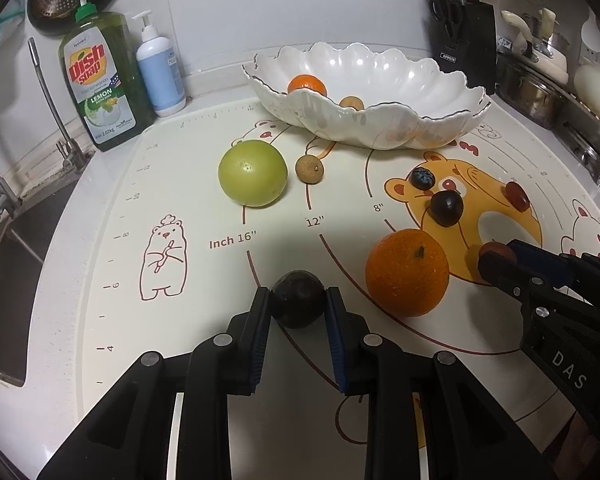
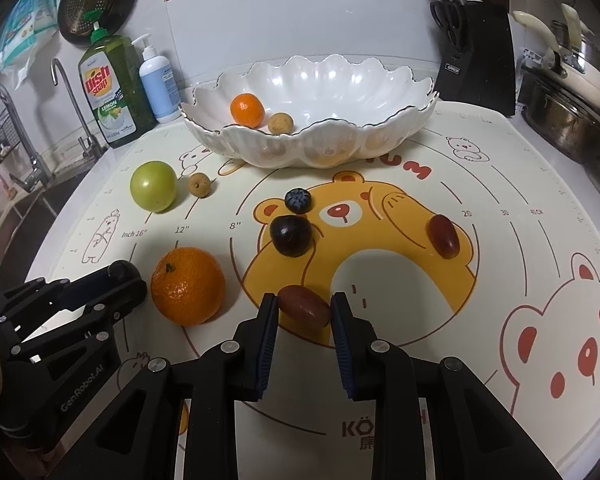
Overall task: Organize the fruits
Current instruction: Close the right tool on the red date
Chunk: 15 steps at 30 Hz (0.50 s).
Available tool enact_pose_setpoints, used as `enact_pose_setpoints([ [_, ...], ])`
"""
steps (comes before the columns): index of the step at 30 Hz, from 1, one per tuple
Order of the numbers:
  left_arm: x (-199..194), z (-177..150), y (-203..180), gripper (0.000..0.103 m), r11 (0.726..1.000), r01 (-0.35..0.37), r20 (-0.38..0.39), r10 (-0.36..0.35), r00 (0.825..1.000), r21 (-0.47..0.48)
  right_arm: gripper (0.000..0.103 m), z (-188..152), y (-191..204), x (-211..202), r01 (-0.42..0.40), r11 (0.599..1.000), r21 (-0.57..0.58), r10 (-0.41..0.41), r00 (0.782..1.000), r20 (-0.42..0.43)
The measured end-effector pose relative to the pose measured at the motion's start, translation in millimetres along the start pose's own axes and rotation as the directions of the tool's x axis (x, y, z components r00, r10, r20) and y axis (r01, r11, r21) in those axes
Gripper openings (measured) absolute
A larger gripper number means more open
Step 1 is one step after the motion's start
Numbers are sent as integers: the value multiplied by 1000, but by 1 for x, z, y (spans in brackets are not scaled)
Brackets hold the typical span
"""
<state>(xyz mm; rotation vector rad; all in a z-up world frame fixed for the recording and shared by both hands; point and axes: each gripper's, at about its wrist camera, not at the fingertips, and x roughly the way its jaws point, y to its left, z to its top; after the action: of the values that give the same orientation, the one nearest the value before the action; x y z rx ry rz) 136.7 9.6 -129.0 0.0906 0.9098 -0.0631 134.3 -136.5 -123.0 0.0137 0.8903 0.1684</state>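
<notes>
**2 grippers, 2 small fruits, 1 bowl to fill**

2 fruits are bracketed at once. The left gripper (image 1: 298,300) has its pads against both sides of a dark round fruit (image 1: 298,299) that sits low on the mat (image 1: 140,200); it appears clamped. The right gripper (image 2: 305,307) straddles a reddish oval fruit (image 2: 304,306), with the pads at its ends; whether they press it or merely flank it cannot be told. The scalloped white bowl (image 2: 380,136) stands at the far edge of the mat and already holds 1 small orange (image 2: 247,110) and 1 tan fruit (image 2: 281,123).

Risks, as judged from this layout: both fruits are smooth and rounded, so a grip off their middle could squirt them out sideways. The large orange (image 2: 188,285) lies between the 2 grippers, just beside each; a careless lift or swing could knock it rolling. The oval fruit, held by its ends, may pivot and drop. Soft skins may bruise under a hard squeeze. Both arms heading for the bowl together may collide.
</notes>
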Motion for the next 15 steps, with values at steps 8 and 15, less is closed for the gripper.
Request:
enact_pose_setpoints([
  [8,-6,5,-2,27,1000,0,14,0,1000,2,28,3,-5,-3,5,1000,11,-5,1000,8],
  [15,-13,13,-4,27,1000,7,32,-7,999,3,28,9,-11,-8,11,1000,15,-12,1000,26],
])
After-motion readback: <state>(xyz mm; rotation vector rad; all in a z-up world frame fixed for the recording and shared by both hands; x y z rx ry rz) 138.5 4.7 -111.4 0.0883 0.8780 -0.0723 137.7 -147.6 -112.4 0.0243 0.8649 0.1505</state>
